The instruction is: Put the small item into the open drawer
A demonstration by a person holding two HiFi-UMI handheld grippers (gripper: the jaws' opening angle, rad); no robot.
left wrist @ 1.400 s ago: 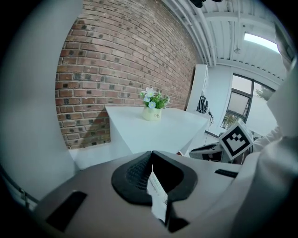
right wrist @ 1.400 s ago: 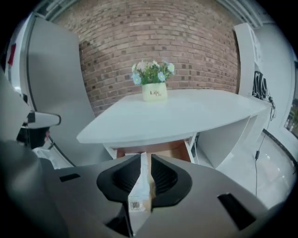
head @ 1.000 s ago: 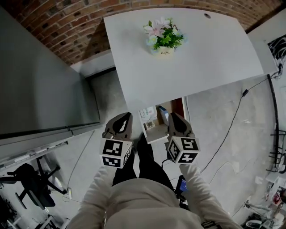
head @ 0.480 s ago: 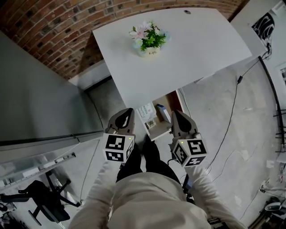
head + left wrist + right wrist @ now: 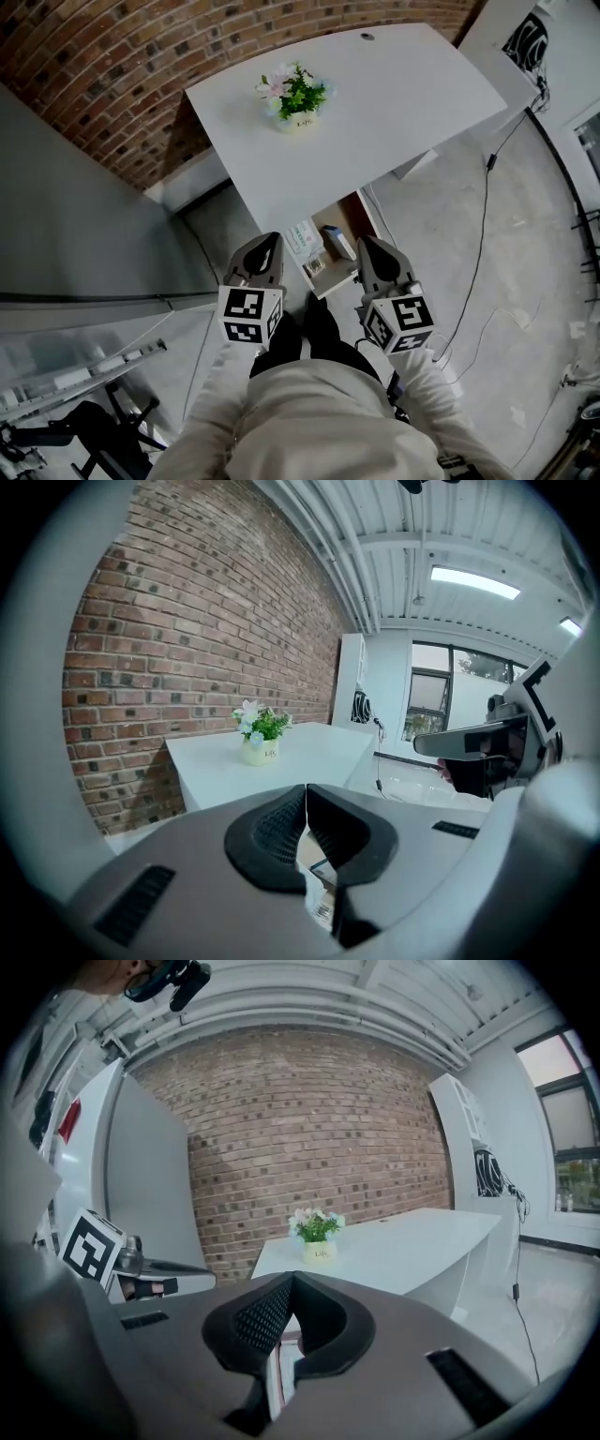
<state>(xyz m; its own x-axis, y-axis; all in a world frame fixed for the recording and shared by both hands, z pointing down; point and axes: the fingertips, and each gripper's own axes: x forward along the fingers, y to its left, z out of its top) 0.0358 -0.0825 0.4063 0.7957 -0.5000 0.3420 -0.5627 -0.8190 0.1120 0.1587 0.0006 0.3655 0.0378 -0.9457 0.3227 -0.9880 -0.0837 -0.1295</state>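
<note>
Drawer (image 5: 335,278) stands open; flower pot (image 5: 321,1252) label seems to read "Life".

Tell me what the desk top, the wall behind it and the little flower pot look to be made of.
Desk top: probably laminated board with a matte white finish, judging by its smooth, even surface and thin edge.
Wall: rough red-brown brick with pale mortar lines.
Pot: cream, smooth, perhaps glazed ceramic. It is too small to rule out plastic.

Probably an office: white desk (image 5: 403,84), brick wall (image 5: 112,75), swivel chair (image 5: 94,427), floor cables (image 5: 483,216).
</note>
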